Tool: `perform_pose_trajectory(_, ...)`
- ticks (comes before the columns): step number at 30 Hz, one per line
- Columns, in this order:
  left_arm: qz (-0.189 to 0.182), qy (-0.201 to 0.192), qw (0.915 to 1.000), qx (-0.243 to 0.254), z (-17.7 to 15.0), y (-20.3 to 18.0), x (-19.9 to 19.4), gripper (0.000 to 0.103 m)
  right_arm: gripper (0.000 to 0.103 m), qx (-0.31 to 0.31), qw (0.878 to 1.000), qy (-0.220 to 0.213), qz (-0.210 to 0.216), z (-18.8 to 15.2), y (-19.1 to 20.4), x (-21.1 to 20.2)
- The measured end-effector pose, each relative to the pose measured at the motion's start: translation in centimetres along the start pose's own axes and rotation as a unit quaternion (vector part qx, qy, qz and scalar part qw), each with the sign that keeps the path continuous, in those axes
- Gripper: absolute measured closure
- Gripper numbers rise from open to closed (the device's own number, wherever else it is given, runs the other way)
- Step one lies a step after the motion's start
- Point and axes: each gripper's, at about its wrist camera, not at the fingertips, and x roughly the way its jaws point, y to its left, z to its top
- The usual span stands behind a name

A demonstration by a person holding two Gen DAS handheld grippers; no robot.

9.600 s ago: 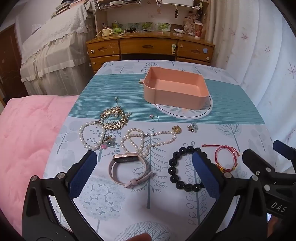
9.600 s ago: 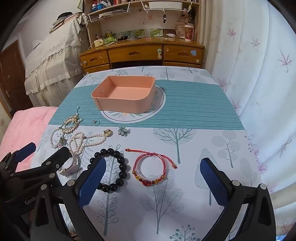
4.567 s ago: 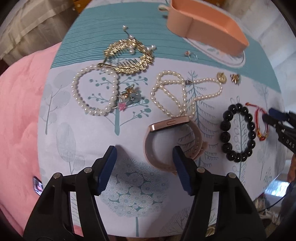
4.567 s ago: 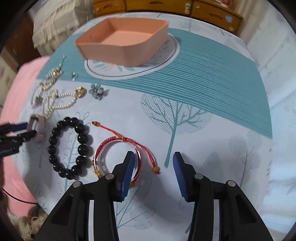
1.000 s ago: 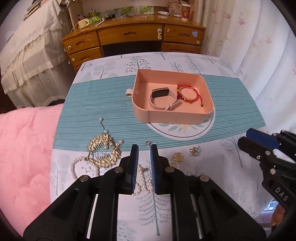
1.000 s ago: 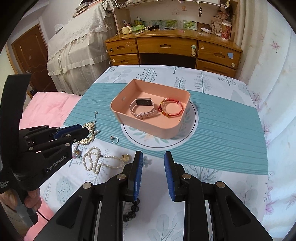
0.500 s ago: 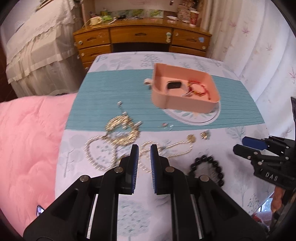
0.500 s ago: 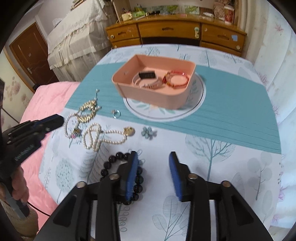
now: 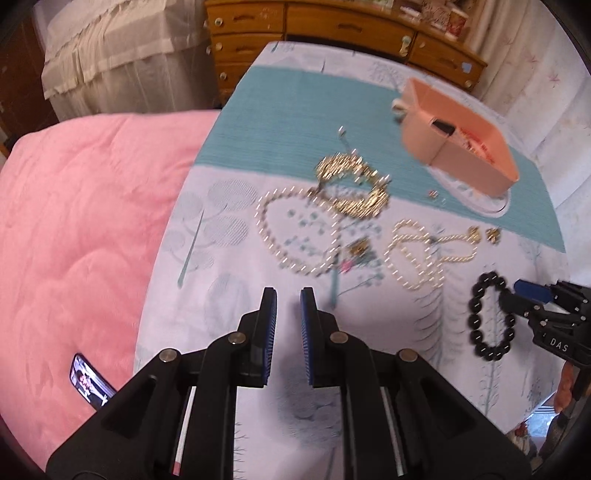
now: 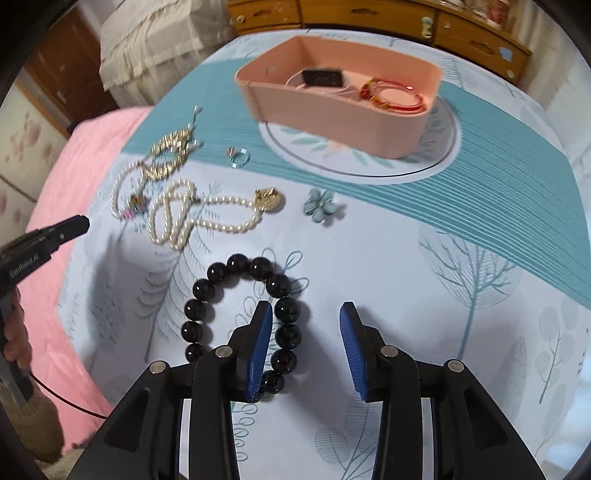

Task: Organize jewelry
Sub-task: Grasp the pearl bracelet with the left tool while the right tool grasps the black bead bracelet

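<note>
A pink tray (image 10: 332, 122) at the back holds a watch (image 10: 323, 78) and a red bracelet (image 10: 393, 96); it also shows in the left wrist view (image 9: 469, 162). My right gripper (image 10: 306, 347) is open and low over the black bead bracelet (image 10: 240, 317), whose right side lies between the fingers. My left gripper (image 9: 288, 332) is nearly shut and empty, just short of the pearl bracelet (image 9: 299, 230). A gold hair comb (image 9: 354, 184) and a pearl necklace (image 9: 424, 254) lie on the tablecloth beyond it. The black bracelet (image 9: 487, 317) shows at the right.
A ring (image 10: 239, 157), a gold pendant (image 10: 269, 199) and a blue flower clip (image 10: 320, 206) lie in front of the tray. A pink quilt (image 9: 81, 229) with a phone (image 9: 88, 380) borders the table on the left. A wooden desk (image 9: 332, 29) stands behind.
Both grippers have dropped closer to the table. The right one has opened wider and come over the black bracelet's right side. The left one has swung left toward the pearl bracelet.
</note>
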Motion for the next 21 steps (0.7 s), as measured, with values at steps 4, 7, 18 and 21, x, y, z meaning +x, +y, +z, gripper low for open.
perform_pose_trajectory(4,0.002,0.008,0.9998,0.018,-0.2,-0.1,0.8,0.093,0.065,-0.03,0.999,-0.005,-0.026,0.5,1.2,0.5)
perform_pose_trajectory(7,-0.004,0.009,0.9979,0.064,-0.2,-1.4,1.2,0.093,0.067,-0.062,0.997,-0.007,-0.051,0.7,2.3,0.9)
perform_pose_trajectory(18,-0.003,0.033,0.9715,0.235,2.1,-3.3,4.2,0.093,0.088,-0.05,0.999,0.001,-0.02,2.0,2.1,1.1)
perform_pose_trajectory(21,-0.018,0.036,0.9619,0.27,2.7,-3.6,4.4,0.093,0.088,-0.051,0.999,0.0,-0.019,2.0,2.1,1.0)
